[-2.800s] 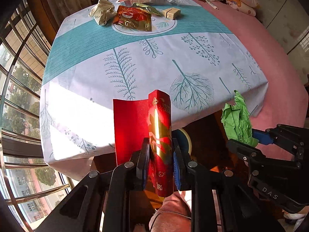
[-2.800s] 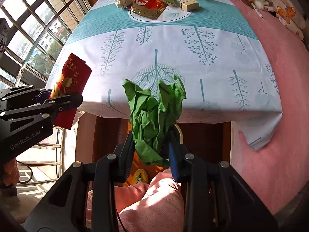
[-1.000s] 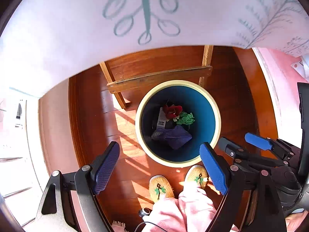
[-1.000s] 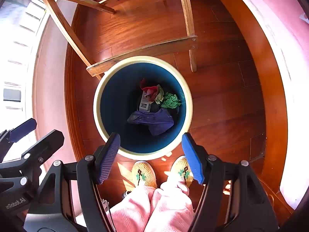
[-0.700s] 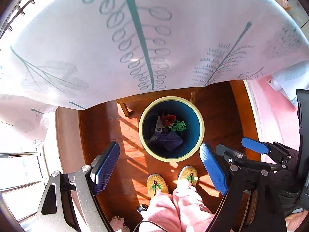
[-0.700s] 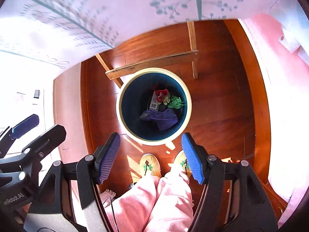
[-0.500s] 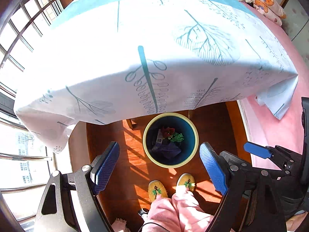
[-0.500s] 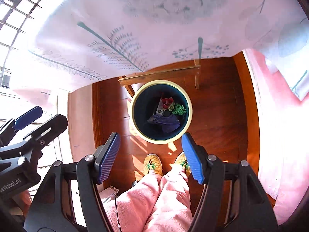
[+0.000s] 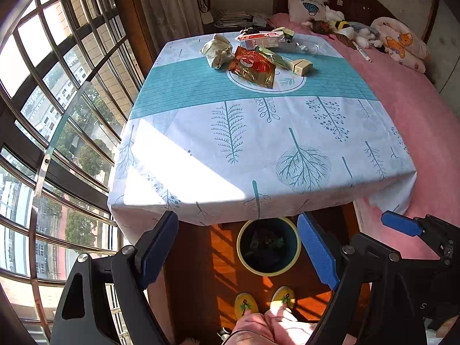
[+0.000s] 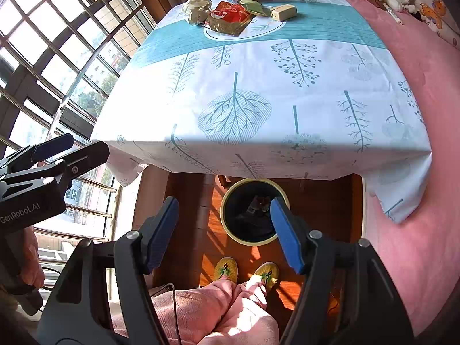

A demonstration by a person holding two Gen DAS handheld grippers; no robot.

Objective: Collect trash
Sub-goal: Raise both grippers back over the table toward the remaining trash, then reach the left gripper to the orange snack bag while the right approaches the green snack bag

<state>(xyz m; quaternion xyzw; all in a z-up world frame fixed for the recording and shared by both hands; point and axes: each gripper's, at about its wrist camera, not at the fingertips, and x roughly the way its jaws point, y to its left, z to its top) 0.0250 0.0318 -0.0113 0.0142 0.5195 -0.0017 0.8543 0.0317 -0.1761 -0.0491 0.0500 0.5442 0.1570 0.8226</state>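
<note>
Trash lies at the far end of the table (image 9: pixel 258 155): a crumpled beige paper (image 9: pixel 216 49), a red snack bag (image 9: pixel 253 67), a green wrapper (image 9: pixel 273 57), a small beige box (image 9: pixel 302 66) and a red-and-white pack (image 9: pixel 261 38). A blue bin (image 9: pixel 268 245) with a cream rim stands on the floor below the table's near edge, with dark, red and green scraps inside. My left gripper (image 9: pixel 238 256) is open and empty above the bin. My right gripper (image 10: pixel 224 230) is open and empty too, beside it.
A pink bed (image 9: pixel 408 109) with plush toys (image 9: pixel 353 33) runs along the right. Tall windows (image 9: pixel 51 109) fill the left. The person's pink trousers (image 10: pixel 218 310) and yellow slippers (image 9: pixel 264 302) are on the wood floor near the bin.
Both grippers have risen from just over the bin to above table height and tilted forward, so the tabletop and its trash are in view. Both stayed open and empty.
</note>
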